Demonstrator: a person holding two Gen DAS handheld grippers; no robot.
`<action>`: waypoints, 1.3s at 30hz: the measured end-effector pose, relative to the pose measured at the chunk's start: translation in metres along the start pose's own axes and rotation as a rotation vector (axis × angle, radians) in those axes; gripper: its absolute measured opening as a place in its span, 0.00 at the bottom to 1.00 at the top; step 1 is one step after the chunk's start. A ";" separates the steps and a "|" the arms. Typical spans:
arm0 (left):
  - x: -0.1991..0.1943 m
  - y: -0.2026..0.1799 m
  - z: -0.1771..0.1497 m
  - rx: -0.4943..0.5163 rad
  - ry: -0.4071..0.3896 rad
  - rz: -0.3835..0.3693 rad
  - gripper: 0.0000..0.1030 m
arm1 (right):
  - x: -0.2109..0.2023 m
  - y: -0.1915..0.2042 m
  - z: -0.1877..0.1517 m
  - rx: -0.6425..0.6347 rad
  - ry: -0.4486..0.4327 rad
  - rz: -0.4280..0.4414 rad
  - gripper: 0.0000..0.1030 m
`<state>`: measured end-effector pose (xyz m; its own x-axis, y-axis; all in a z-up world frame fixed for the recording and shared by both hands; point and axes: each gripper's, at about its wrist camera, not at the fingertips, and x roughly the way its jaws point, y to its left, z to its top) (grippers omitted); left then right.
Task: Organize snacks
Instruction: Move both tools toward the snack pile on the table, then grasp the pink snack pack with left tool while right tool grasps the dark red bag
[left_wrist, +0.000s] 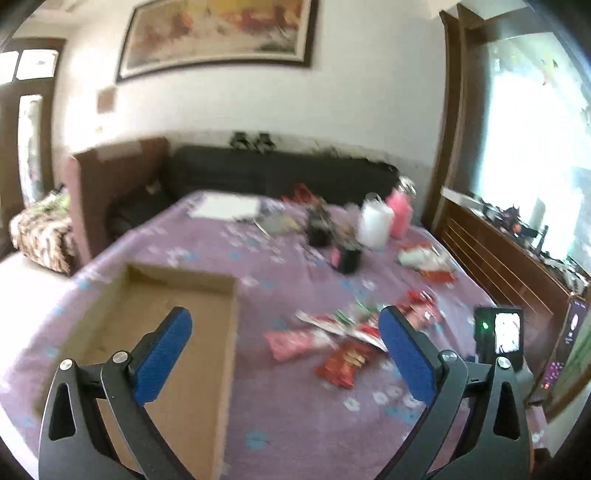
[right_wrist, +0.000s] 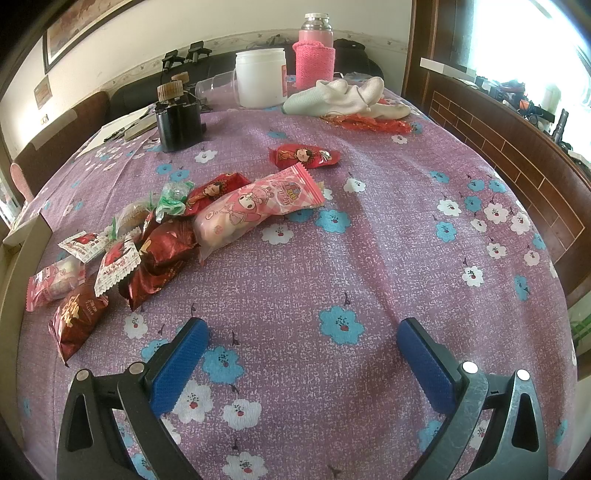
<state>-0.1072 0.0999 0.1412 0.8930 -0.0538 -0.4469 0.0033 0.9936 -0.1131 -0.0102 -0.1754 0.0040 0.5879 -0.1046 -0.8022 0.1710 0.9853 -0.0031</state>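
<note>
Worktop (right_wrist: 369, 258) covered by purple floral cloth. Shallow brown cardboard tray (left_wrist: 177, 332) sits at its left side, nothing inside it; view blurred there. Left gripper (left_wrist: 284, 354) hangs above the tray's right wall, blue pads spread wide, grasping nothing. Right gripper (right_wrist: 303, 354) hovers low over bare cloth, likewise released and holding nothing. White plastic jar (right_wrist: 260, 77) and pink knit-sleeved flask (right_wrist: 314, 55) stand at the far edge. Snack packets lie loose in a pile right of the tray: long pink cartoon-printed packet (right_wrist: 258, 203) on top, dark red foil packets (right_wrist: 159, 254) under it, one small red cartoon-girl packet (right_wrist: 303, 156) apart, farther back.
</note>
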 end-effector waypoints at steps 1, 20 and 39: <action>-0.002 0.005 0.001 0.007 -0.002 0.007 0.99 | 0.000 0.000 0.000 0.000 0.000 0.000 1.00; 0.012 0.029 -0.009 0.049 0.088 -0.020 0.99 | -0.039 0.017 -0.001 -0.018 0.008 0.167 0.89; 0.064 0.014 0.006 0.203 0.179 -0.103 0.98 | -0.015 0.131 0.003 -0.139 0.070 0.253 0.42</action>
<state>-0.0475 0.1107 0.1164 0.7898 -0.1539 -0.5937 0.1954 0.9807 0.0058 0.0059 -0.0453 0.0177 0.5415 0.1518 -0.8269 -0.0869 0.9884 0.1246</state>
